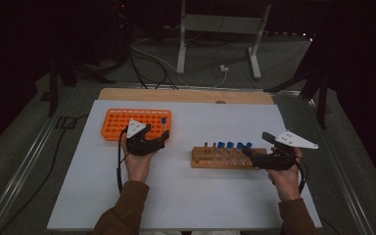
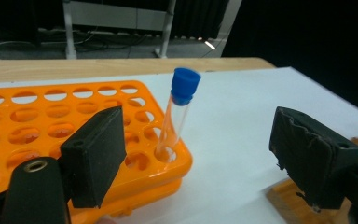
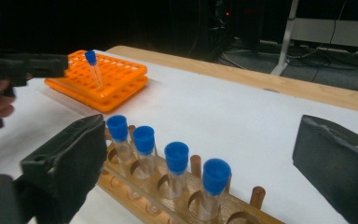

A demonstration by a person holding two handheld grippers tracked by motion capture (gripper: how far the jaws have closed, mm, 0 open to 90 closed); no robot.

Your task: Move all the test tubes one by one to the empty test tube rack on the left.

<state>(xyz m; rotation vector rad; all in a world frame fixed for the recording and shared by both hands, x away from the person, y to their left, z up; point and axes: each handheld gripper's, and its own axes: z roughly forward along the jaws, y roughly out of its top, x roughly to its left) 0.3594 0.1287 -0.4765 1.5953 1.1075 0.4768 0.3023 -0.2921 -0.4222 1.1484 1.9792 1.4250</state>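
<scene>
Test tube, clear, blue screw cap
Leans in corner hole of orange rack; left gripper fingers open around it, right gripper fingers open.

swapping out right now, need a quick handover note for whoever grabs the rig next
Left tool: open, empty, beside the near right corner of the orange rack.
Right tool: open, empty, at the right end of the wooden rack.
One blue-capped tube stands tilted in a corner hole of the orange rack.
Four blue-capped tubes remain in the wooden rack.
Done, as it looks: one tube moved across.
Left, probably: the other four tubes, one at a time, into the orange rack.
</scene>
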